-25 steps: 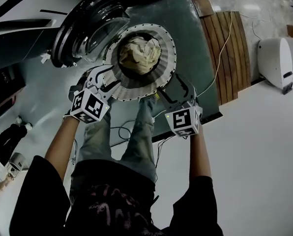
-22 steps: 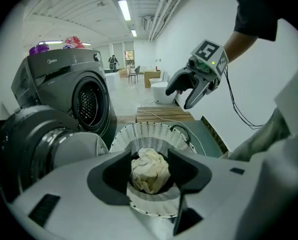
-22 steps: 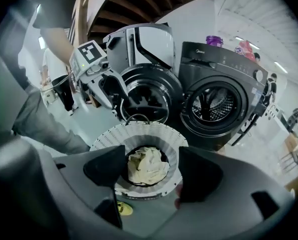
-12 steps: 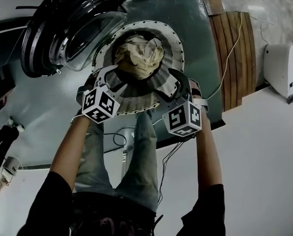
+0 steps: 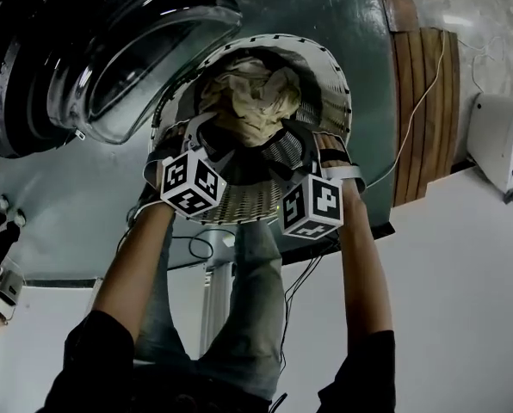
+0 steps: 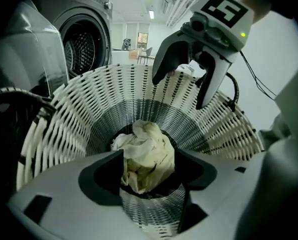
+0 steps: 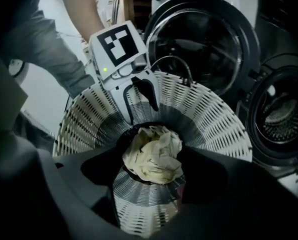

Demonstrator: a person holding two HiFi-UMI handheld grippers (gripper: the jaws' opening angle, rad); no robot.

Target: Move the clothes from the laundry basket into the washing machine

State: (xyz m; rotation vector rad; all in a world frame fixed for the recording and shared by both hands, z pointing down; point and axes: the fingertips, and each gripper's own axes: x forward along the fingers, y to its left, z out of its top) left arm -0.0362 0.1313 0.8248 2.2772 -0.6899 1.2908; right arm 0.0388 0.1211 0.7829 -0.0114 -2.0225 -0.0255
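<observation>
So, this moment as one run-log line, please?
white slatted plastic laundry basket: holds crumpled cream cloth, untouched | left gripper: above cloth, jaws just opening, nothing between | right gripper: same

The clothes (image 5: 252, 101) lie in the laundry basket (image 5: 239, 200), which stands just beside the open washing machine door (image 5: 136, 63).

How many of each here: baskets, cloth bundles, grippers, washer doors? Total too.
basket: 1
cloth bundle: 1
grippers: 2, the left gripper and the right gripper
washer door: 1
Total: 5
</observation>
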